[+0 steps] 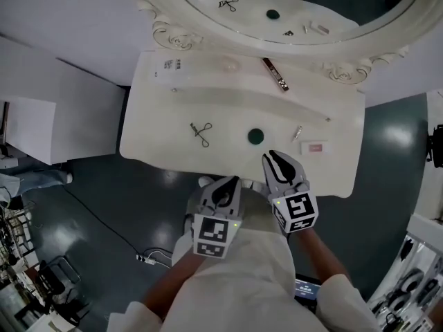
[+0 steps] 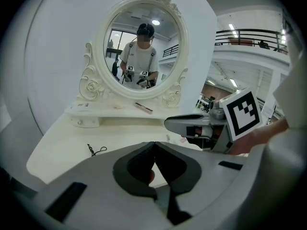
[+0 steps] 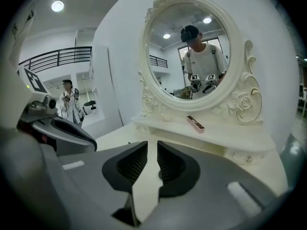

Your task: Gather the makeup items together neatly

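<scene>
Currently you are holding both grippers low at the near edge of the desk (image 1: pixel 159 147), with every item lying ahead of them, spread apart and untouched.

- Left gripper (image 2: pixel 154 145): jaws are resting together at the tips, carrying nothing.
- Right gripper (image 3: pixel 148 145): jaws are standing a narrow slit apart, nothing between them.

Items you are looking at, with handling as judged:

1. Eyelash curler (image 1: pixel 201 134), lying on the left part of the desk. It is probably light, stiff metal with open loops. You are best pinching it across the shank, since the loops are likely giving the jaws little to bite.
2. Round dark green compact (image 1: pixel 256 136), sitting just ahead of the right gripper. It is looking low, smooth and hard, so it is likely slipping unless you are closing across its rim. Sliding it may be safer.
3. Small silvery tube (image 1: pixel 298 132), lying to the right of the compact. It is likely very light and apt to roll, so you are taking it across its short width.
4. Flat pink piece (image 1: pixel 315 147), lying just beside the tube. It is looking thin and flush to the surface, so you are probably nudging it, not lifting it.
5. Slim brown stick (image 1: pixel 275 74), lying on the raised shelf (image 1: pixel 208 81) under the mirror. It is appearing rigid, so you are gripping it mid-length across its narrow side.
</scene>
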A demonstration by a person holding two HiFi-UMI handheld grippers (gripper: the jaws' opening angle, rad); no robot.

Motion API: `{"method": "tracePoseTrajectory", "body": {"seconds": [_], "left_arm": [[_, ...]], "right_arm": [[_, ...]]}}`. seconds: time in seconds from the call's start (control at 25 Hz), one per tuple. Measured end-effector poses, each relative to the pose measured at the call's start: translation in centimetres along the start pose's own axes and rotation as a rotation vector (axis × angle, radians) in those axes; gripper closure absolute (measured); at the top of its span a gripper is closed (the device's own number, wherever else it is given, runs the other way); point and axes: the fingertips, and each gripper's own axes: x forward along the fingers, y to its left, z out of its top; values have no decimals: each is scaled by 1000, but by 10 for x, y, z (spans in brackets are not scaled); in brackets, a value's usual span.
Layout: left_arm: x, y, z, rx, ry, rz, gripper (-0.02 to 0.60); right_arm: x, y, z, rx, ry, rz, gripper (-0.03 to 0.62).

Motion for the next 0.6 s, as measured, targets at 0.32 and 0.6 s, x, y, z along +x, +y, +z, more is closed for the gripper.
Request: {"method": "tracePoseTrajectory", "body": {"seconds": [0.32, 0.6], "left_arm": [[15, 2, -10, -2, 22, -4, 572], [27, 10, -20, -13, 45, 1, 572]], "right_arm": [[20, -11, -19, -24, 48, 4, 528], [41, -16, -38, -12, 82, -4, 493]]}}
